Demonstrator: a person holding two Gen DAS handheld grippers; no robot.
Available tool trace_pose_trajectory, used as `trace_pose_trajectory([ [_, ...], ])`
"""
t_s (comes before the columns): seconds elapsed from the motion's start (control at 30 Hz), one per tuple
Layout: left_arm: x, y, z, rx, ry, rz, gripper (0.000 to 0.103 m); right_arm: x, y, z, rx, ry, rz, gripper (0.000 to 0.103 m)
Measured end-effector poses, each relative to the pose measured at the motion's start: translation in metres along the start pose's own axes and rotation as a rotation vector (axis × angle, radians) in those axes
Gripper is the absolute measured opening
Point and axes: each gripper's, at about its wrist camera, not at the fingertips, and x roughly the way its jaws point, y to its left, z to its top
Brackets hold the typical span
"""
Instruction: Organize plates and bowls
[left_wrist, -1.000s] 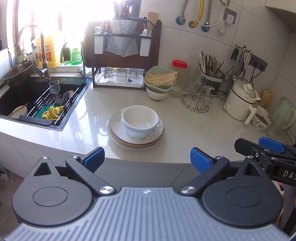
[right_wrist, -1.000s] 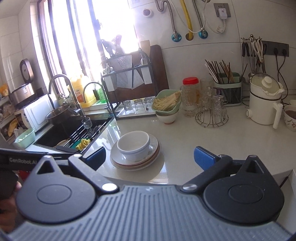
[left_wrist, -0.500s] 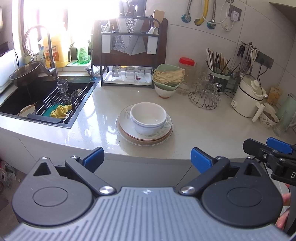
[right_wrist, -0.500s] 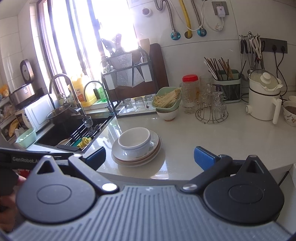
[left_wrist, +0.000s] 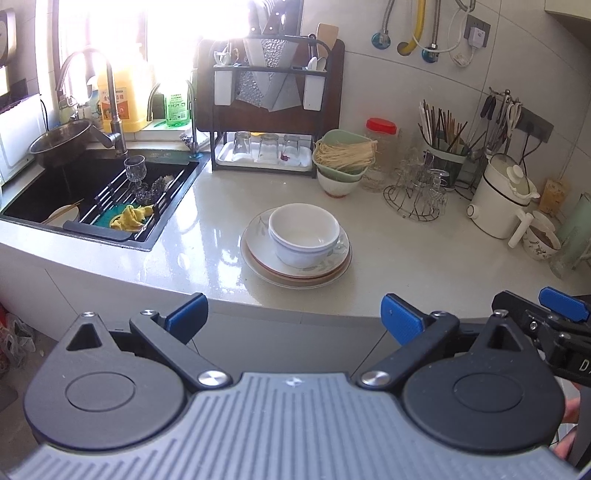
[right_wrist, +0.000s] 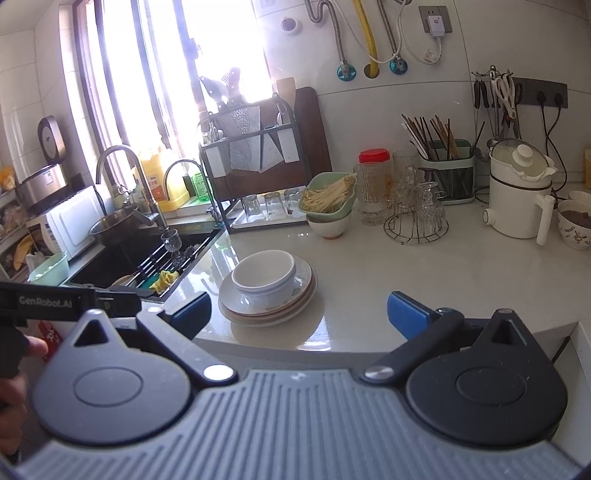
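Plates (left_wrist: 295, 271) sit stacked on the pale countertop (left_wrist: 406, 266), right of the sink (left_wrist: 92, 192) — well short of both grippers. Nested white bowls (left_wrist: 303, 232) rest on top of the stack. The left gripper (left_wrist: 293, 317) hangs before the counter edge, jaws spread wide and empty; the right gripper (right_wrist: 299, 312) does likewise — blue fingertips (right_wrist: 404, 314) far apart, holding nothing.

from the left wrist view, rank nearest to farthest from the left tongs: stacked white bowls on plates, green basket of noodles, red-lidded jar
Measured from the left tongs:
1. Stacked white bowls on plates, straight ahead, near the counter edge.
2. Green basket of noodles, farther back, slightly right.
3. Red-lidded jar, behind the basket's right side, near the wall.
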Motion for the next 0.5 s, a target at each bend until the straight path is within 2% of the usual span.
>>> trace_pose_trajectory([
  [0.5, 0.0007, -0.0019, -0.0025, -0.002, 0.021, 0.018, 0.101, 0.0076, -0.0016, -0.0004, 0.009, 0.022, 0.013, 0.103],
])
